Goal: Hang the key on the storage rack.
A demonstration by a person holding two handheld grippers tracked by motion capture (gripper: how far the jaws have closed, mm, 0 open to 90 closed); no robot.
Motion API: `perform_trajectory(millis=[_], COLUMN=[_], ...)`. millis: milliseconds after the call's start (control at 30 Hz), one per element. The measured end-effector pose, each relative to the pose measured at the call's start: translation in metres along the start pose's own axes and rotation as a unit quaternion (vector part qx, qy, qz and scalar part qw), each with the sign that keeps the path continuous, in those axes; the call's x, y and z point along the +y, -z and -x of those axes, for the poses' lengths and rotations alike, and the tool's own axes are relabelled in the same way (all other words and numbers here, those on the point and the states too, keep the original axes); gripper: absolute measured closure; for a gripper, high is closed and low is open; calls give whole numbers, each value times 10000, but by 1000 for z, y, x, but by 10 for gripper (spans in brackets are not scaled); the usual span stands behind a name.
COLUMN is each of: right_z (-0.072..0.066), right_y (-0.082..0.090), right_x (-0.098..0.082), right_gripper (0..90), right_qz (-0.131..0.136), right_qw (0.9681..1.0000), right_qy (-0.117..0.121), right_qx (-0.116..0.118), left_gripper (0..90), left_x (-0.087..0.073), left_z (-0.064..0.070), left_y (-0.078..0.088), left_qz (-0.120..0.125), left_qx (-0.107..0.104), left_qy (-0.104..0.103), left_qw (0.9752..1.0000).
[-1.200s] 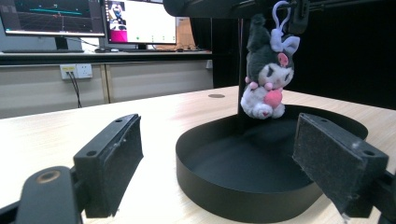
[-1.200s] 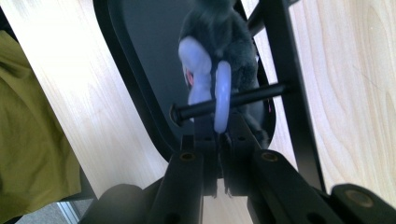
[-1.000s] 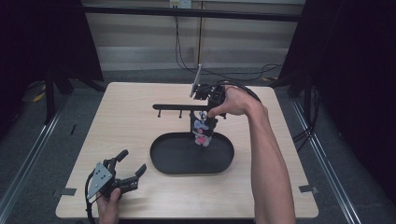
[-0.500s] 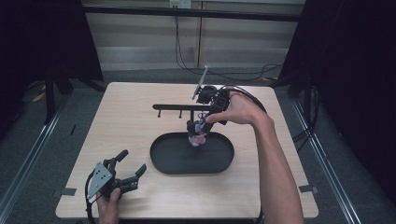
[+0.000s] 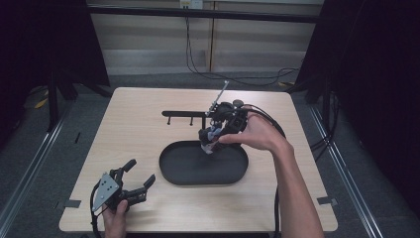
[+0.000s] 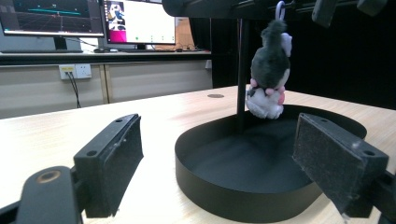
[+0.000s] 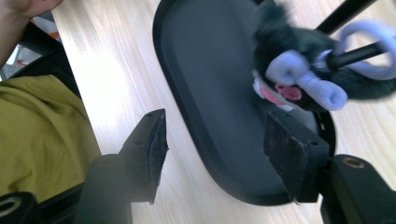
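A dark grey plush toy (image 5: 212, 139) with pink and lavender trim hangs by a lavender loop (image 7: 373, 32) from a peg (image 7: 355, 55) of the black rack (image 5: 183, 114). It dangles over the far end of the black oval tray (image 5: 171, 173). My right gripper (image 5: 206, 141) is open just in front of the plush toy (image 7: 299, 70), jaws apart with nothing between them (image 7: 215, 154). My left gripper (image 5: 140, 172) rests open near the table's front left corner. Its view looks across the tray (image 6: 219, 196) to the hanging plush toy (image 6: 270, 74).
The rack's upright post (image 6: 241, 70) stands behind the tray's far rim. A cable (image 5: 275, 124) trails from the right gripper across the table. Monitors (image 6: 135, 21) sit on a desk beyond the table. The person's yellow clothing (image 7: 42, 140) lies near the front edge.
My right hand has come down and nearer, toward the tray's far end, beside the hanging plush toy. The left gripper has stayed put.
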State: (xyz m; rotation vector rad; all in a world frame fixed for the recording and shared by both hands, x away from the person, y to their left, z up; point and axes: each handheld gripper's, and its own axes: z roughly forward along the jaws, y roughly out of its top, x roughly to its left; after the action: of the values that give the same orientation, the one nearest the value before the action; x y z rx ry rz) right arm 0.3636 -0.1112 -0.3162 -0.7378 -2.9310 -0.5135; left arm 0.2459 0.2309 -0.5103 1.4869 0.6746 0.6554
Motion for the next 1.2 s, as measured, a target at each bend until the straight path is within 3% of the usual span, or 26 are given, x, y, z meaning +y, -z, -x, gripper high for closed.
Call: perform_trajectory(millis=[167, 367, 433, 500, 533, 667, 733, 800, 833, 967, 1033, 1133, 1167, 1200], right_z=[-5, -14, -17, -22, -22, -26, -30, -34, -35, -37, -38, -38, -38, -39], right_y=[-10, -23, -30, -42, -42, -54, -59, -65, -67, -77, -85, -98, -103, -108], right_x=[-15, -35, -42, -51, -51, -64, -71, -76, -80, -98, -108, -126, -132, -137], right_gripper=[387, 372, 373, 350, 350, 316, 320, 293, 281, 233, 147, 157, 164, 177], right_qz=[138, 765, 923, 1227, 1227, 1669, 1985, 2131, 2279, 2967, 3188, 3710, 3814, 3955], right_qw=[9997, 9965, 9953, 9919, 9919, 9848, 9773, 9730, 9693, 9501, 9414, 9206, 9144, 9059], right_qy=[-150, -203, -201, -224, -224, -272, -262, -304, -354, -593, -676, -928, -1060, -1169], right_qx=[-105, -268, -221, -259, -259, -401, -688, -831, -855, -760, -871, -791, -850, -961], left_gripper=[156, 156, 155, 155, 155, 155, 155, 155, 155, 155, 155, 155, 155, 155], left_x=[0, 0, 0, 0, 0, 0, 0, 0, 0, 0, 0, 0, 0, 0], left_z=[0, 0, 0, 0, 0, 0, 0, 0, 0, 0, 0, 0, 0, 0], left_y=[0, 0, 0, 0, 0, 0, 0, 0, 0, 0, 0, 0, 0, 0], left_qz=[-3, -2, -2, -1, 1, 5, 2, 4, 5, 3, 4, 2, 5, 3], left_qx=[-6, -5, -12, -8, 1, 25, 25, 24, 25, 25, 25, 26, 25, 25], left_qy=[-7, -4, 3, 3, 8, 5, 3, 1, 1, 1, 2, 2, 2, 2], left_qw=[10000, 10000, 10000, 10000, 10000, 10000, 10000, 10000, 10000, 10000, 10000, 10000, 10000, 10000])
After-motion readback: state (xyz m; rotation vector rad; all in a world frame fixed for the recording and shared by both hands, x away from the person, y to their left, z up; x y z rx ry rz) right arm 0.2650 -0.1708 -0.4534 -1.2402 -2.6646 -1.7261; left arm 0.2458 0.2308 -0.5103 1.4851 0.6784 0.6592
